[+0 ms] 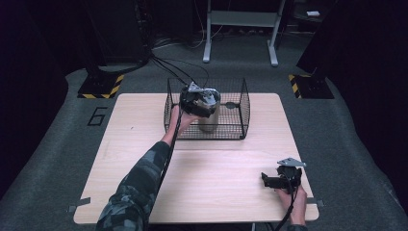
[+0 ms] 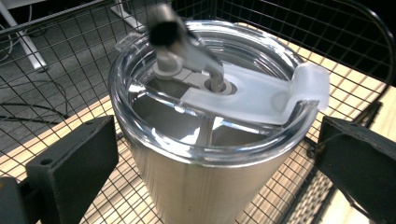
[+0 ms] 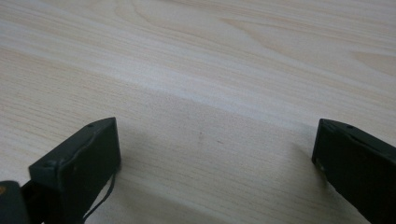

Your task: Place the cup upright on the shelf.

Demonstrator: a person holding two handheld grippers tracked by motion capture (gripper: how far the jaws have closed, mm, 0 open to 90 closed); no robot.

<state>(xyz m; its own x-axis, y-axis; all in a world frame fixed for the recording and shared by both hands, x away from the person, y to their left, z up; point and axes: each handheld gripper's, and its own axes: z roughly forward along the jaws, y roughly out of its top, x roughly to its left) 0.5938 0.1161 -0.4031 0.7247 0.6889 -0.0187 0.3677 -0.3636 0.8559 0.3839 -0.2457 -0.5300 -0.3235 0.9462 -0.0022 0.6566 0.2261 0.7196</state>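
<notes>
Standing inside a black wire basket (image 1: 243,103) toward the twelve o'clock side of the light wooden table (image 1: 144,120) is a stainless steel tumbler (image 1: 210,120), upright, capped with a clear plastic lid (image 2: 154,135). In the left gripper view that lid carries a frosted slider tab (image 2: 275,91) running out to about three o'clock on the rim, and a blurred grey-and-black piece near eleven o'clock that cannot be made out. The left gripper (image 1: 204,108) is reached into the basket from the tumbler's nine o'clock side, held by the left hand (image 1: 180,118) at the end of a camouflage-patterned sleeve (image 1: 134,187). Its jaws are spread wide — one stands at each side of the tumbler's steel wall, both with a gap to the metal, so nothing is pinched. Basket mesh and the wood grain beneath it show around the cup. The right gripper (image 1: 269,180) sits low over bare table near five o'clock, well apart from the basket, its grey three-cornered plate on top and the right hand (image 1: 296,202) gripping it from the table's near edge. In the right gripper view its jaws are likewise spread — only pale wood grain lies between them, with a soft shadow under each jaw.
</notes>
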